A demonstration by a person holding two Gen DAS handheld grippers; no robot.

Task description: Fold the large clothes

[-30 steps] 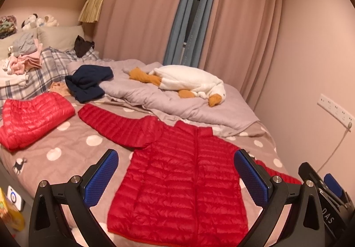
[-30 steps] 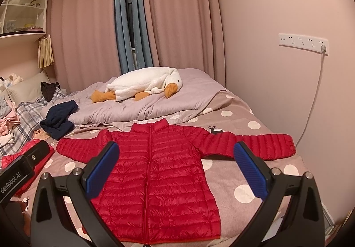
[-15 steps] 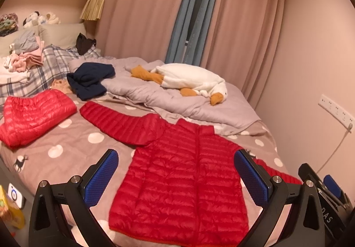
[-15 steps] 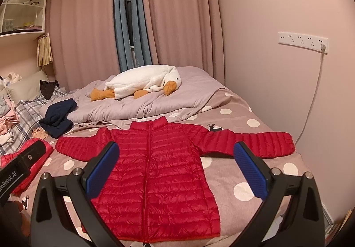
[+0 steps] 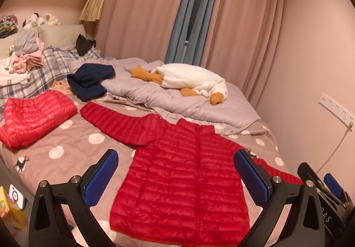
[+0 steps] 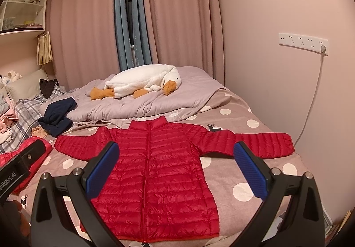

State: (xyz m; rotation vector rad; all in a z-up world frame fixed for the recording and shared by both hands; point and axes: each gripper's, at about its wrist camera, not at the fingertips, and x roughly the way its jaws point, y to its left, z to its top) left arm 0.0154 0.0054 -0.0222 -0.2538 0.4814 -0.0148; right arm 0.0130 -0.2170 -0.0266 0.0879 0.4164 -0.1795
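Observation:
A red puffer jacket [image 5: 184, 182] lies flat and zipped, front up, on the polka-dot bedspread [image 5: 64, 147], both sleeves spread out. It also shows in the right wrist view [image 6: 155, 180], with its right sleeve [image 6: 253, 142] reaching toward the wall. My left gripper [image 5: 176, 171] is open and empty, held above the jacket's lower half. My right gripper [image 6: 176, 169] is open and empty, also above the jacket's body. A second red puffer jacket [image 5: 33, 116] lies folded at the left of the bed.
A white goose plush [image 5: 190, 82] lies on a grey duvet [image 5: 168, 100] at the back. A navy garment [image 5: 91, 82] and a pile of clothes [image 5: 24, 56] sit at the left. The wall [image 6: 288, 91] with a socket strip and cable borders the bed's right side.
Both views have drifted slightly back from the bed. The jacket has not moved and both grippers stay open.

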